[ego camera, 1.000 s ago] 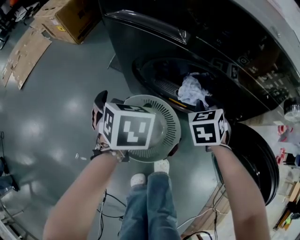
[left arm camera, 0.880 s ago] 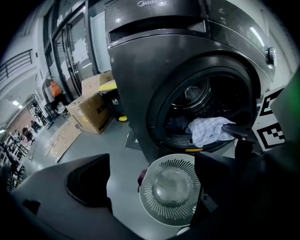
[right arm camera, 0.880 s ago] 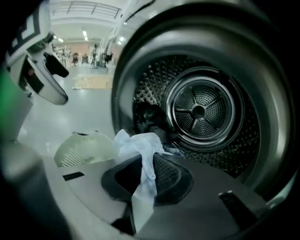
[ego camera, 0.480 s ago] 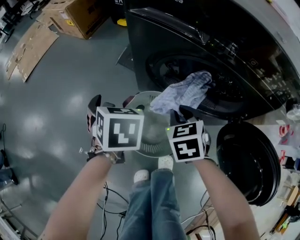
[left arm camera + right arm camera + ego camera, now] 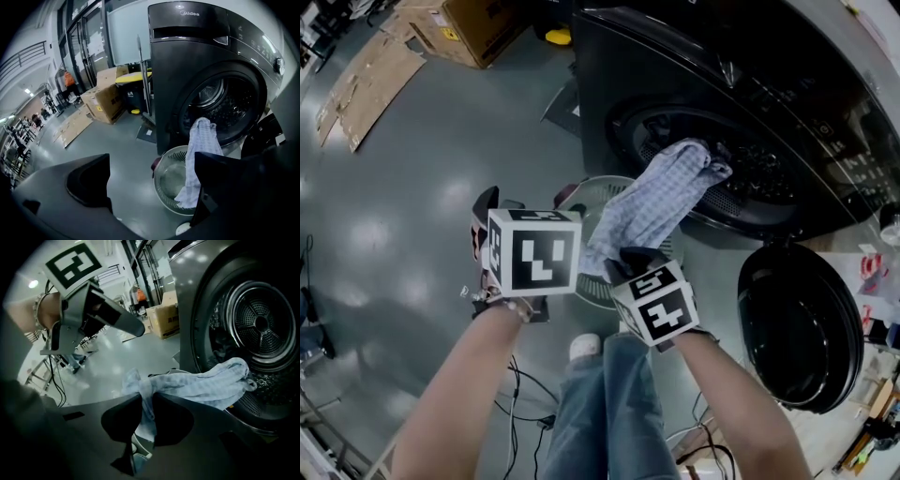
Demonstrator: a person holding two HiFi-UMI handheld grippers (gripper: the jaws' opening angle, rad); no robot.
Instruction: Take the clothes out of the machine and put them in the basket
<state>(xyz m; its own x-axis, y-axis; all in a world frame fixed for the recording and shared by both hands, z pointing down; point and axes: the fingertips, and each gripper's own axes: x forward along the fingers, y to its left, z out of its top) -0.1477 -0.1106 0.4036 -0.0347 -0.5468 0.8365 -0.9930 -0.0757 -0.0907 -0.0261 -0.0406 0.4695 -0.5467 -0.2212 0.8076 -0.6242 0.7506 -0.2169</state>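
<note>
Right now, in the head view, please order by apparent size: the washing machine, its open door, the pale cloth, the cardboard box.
1. washing machine
2. open door
3. pale cloth
4. cardboard box, cropped by the edge and farther away: unsure against the cloth

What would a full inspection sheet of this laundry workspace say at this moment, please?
Surface: glossy grey floor.
Job's things: checked cloth stretched from the washing machine drum opening towards the basket on the floor in front; round door open.
Clutter: cardboard box and flattened cardboard, away from the basket.
Grippers: left gripper jaws apart, nothing between them; right gripper jaws shut on the cloth.
Cables: loose cables on the floor by the person's feet.
Surroundings: glass wall behind the box.
</note>
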